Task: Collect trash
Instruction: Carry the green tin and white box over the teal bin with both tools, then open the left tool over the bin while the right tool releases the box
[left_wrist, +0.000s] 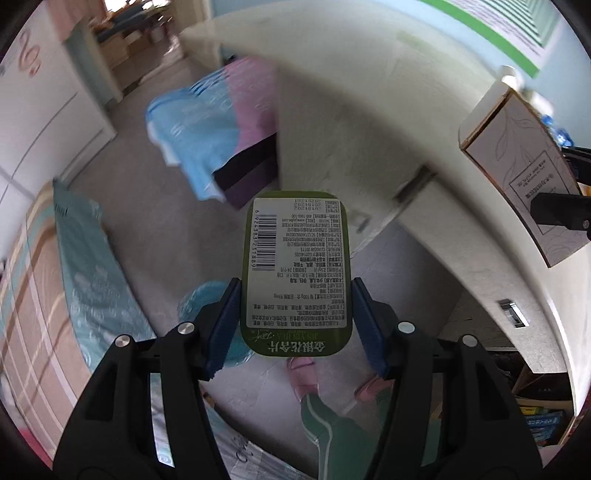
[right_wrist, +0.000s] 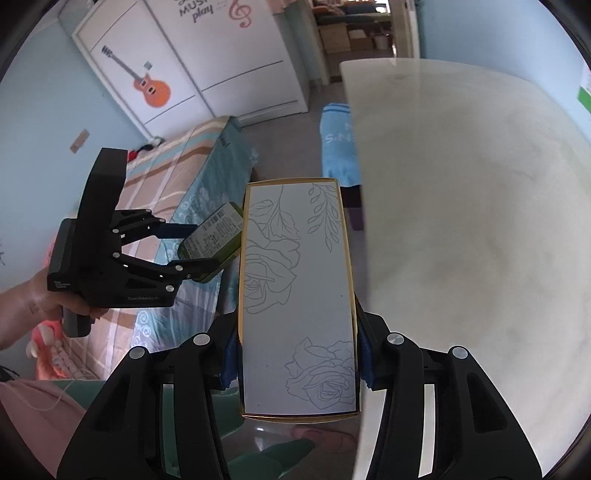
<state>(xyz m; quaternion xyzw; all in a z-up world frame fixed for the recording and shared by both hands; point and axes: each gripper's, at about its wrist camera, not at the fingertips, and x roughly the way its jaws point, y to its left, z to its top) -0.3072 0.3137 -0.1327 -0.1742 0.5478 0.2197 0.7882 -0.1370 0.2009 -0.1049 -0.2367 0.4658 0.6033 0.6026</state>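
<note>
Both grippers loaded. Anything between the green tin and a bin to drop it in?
Can't say: no bin is clearly visible in either view. Left gripper clamps the green tin over open floor; right gripper clamps the flower-print box beside the white table.

Left wrist view: cloth heap (left_wrist: 207, 136) on floor smeared by motion blur – pattern unreadable. Fine print on green tin (left_wrist: 295, 266) too small to read. Floral box (left_wrist: 517, 166) partly hidden behind black jaws at right edge. Right wrist view: box hides part of tin; tabletop (right_wrist: 480, 221) cut off by frame.
</note>
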